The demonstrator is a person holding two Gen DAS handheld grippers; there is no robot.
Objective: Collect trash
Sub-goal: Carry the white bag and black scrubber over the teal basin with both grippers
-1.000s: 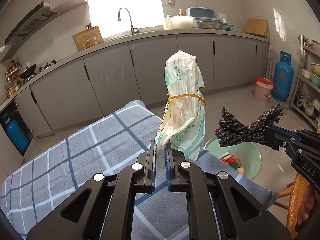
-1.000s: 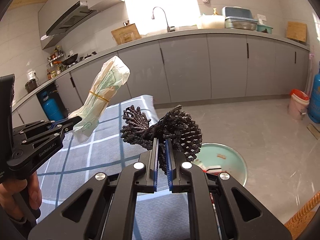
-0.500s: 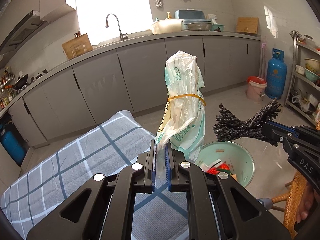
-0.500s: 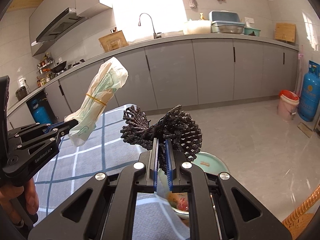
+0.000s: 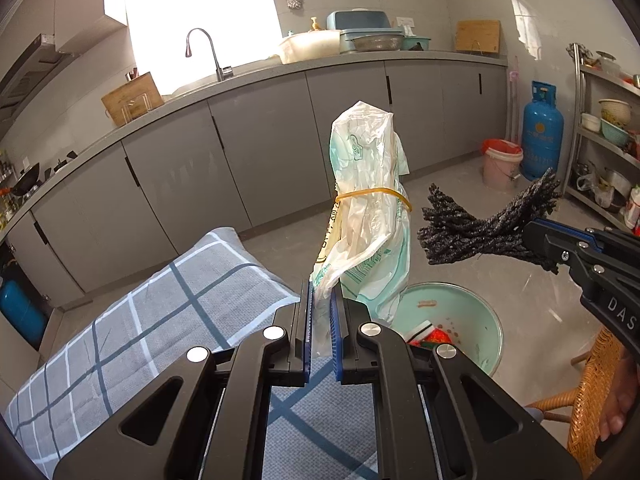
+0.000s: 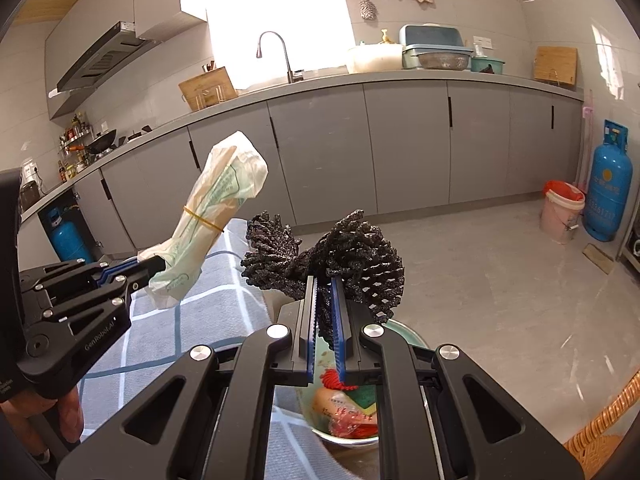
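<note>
Above the green basin, our left gripper clamped the banded plastic bag; our right gripper clamped the black bundle.

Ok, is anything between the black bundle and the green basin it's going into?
Nothing visible. The black bundle hangs in the right gripper above the green basin, with only open air below it and earlier trash already inside.

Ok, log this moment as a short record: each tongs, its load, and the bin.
left tongs: shut on plastic bag, which has a rubber band around its middle
right tongs: shut on black bundle
bin: green basin on the floor, trash already inside
table cover: checked cloth
</note>
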